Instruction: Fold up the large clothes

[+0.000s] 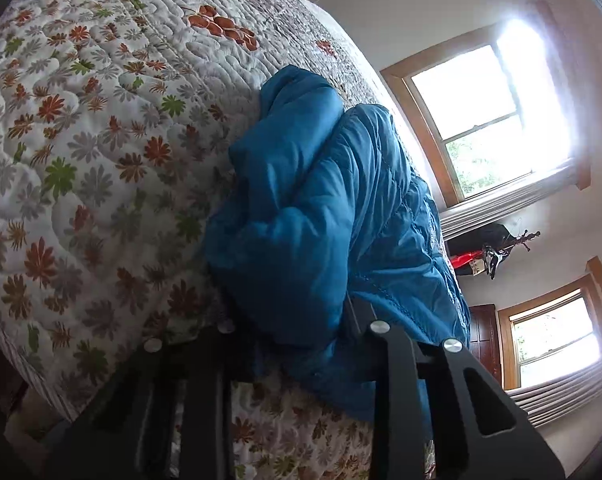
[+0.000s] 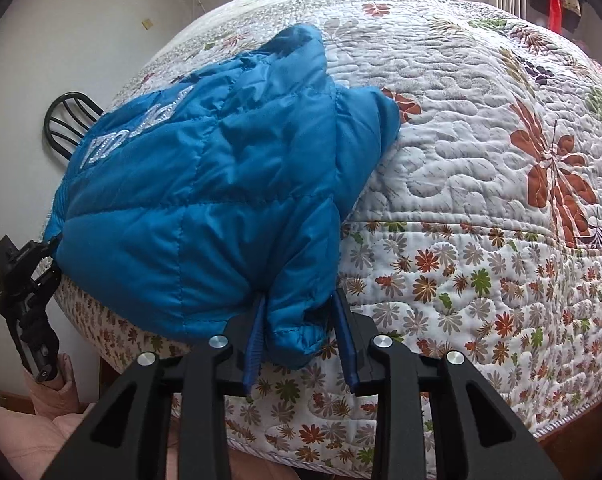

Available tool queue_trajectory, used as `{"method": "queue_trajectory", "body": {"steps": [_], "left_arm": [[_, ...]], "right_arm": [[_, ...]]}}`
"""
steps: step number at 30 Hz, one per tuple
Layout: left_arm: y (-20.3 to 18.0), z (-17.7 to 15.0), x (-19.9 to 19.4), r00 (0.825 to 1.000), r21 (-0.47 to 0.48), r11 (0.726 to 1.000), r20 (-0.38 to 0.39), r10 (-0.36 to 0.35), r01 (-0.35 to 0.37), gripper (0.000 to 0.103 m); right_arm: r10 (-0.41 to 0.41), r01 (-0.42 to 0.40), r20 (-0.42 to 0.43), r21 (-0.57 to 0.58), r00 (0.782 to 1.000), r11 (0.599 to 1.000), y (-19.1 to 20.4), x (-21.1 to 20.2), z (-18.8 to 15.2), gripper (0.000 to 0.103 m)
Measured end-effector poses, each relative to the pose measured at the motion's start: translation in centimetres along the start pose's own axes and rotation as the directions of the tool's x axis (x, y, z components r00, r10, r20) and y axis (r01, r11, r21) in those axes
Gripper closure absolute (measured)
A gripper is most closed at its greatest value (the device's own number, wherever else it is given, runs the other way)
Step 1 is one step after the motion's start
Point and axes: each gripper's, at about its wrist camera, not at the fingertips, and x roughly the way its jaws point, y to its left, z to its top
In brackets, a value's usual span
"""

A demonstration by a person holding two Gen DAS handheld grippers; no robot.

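A: What is nearest the cameras?

B: In the right wrist view, the right gripper (image 2: 301,332) pinches a puffy lower corner of a blue quilted jacket (image 2: 205,200) between its blue pads (image 2: 255,344). In the left wrist view, the left gripper (image 1: 301,336) has jacket bulging between its fingers, but the tips are buried in the fabric, so I cannot tell whether they press on it.

A: Where does the jacket lie?

B: Bunched at the near edge of a bed with a floral quilt (image 2: 481,160), towards its left corner as the right view shows it. Part of the jacket overhangs that edge.

A: What could go wrong?

B: The shell looks slick and padded, so a shallow pinch could slip, I judge. If either hold gives, the overhanging part may slide off the near edge to the floor. Pulling unevenly could also twist the bundle rather than flatten it.

A: How much room is there?

B: Plenty further in: the quilt lies bare towards the far edge and the right side. The left corner is tighter, with a black wire chair back (image 2: 67,116) and a wall just beyond it. Windows (image 1: 485,120) stand well apart, past the far side.
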Motion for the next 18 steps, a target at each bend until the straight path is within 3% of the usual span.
{"method": "queue_trajectory", "body": {"steps": [9, 16, 18], "left_arm": [[-0.5, -0.1, -0.2, 1.0, 0.027, 1.0, -0.002, 0.01, -0.01, 0.077], [-1.0, 0.8, -0.2, 1.0, 0.041, 0.999, 0.004, 0.021, -0.021, 0.078], [-1.8, 0.6, -0.5, 0.999, 0.083, 0.995, 0.023, 0.045, -0.047, 0.078]], "right_arm": [[-0.026, 0.026, -0.003, -0.041, 1.0, 0.999, 1.0, 1.4, 0.8, 0.069], [0.025, -0.024, 0.016, -0.025, 1.0, 0.999, 0.0, 1.0, 0.2, 0.068], [0.024, -0.023, 0.04, -0.039, 0.999, 0.999, -0.9, -0.3, -0.4, 0.052]]}}
